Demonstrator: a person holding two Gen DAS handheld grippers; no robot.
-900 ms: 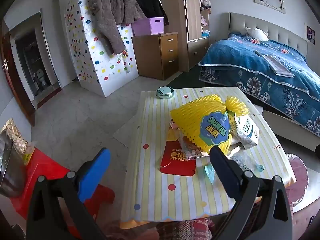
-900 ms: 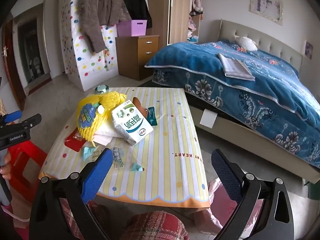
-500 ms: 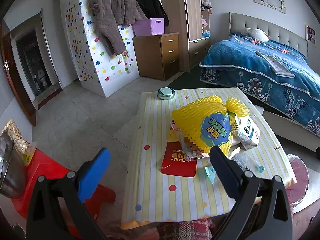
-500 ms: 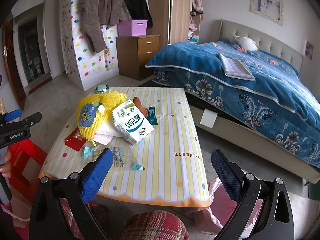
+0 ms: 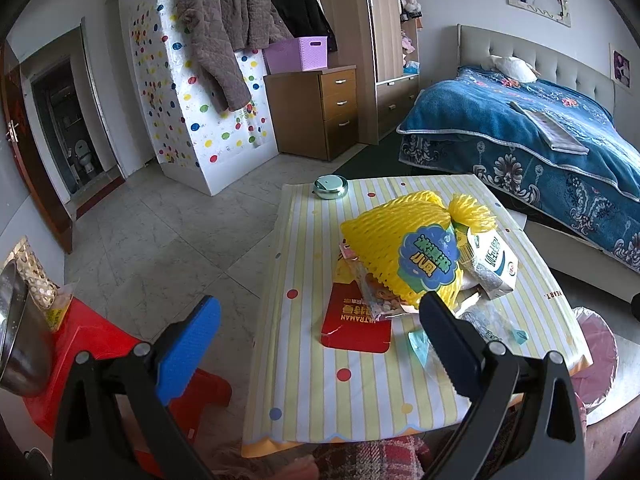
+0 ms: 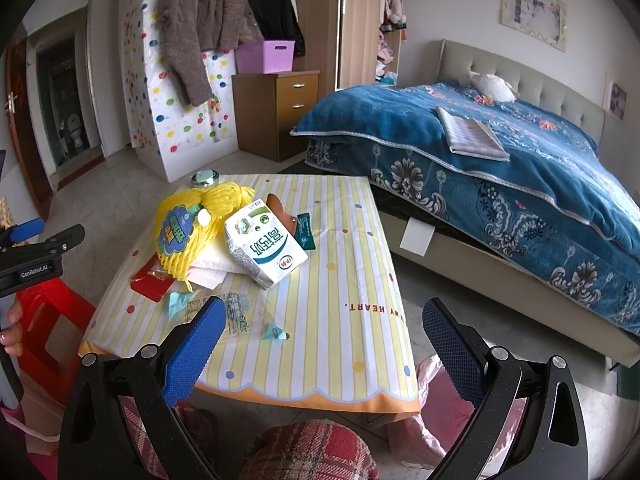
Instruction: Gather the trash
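A low table with a striped cloth (image 5: 372, 404) (image 6: 352, 344) holds a pile of trash: a yellow foam net with a blue label (image 5: 396, 248) (image 6: 188, 228), a white milk carton (image 5: 494, 262) (image 6: 264, 248), a red packet (image 5: 356, 320) (image 6: 150, 280), clear plastic wrappers (image 5: 486, 320) (image 6: 236, 312) and small teal scraps (image 6: 274, 332). My left gripper (image 5: 316, 344) is open and empty, above the table's near left edge. My right gripper (image 6: 324, 344) is open and empty, above the table's near edge. The left gripper also shows in the right wrist view (image 6: 36, 252).
A round green tin (image 5: 330, 187) (image 6: 205, 179) stands at the table's far edge. A red stool (image 5: 88, 364) with a metal bowl (image 5: 16, 340) stands left of the table. A pink-lined bin (image 5: 596, 356) (image 6: 452, 404) sits at the right. A bed with a blue cover (image 6: 520, 168) lies beyond.
Both grippers have drifted very slightly; the views are almost unchanged. Nothing on the table has moved.
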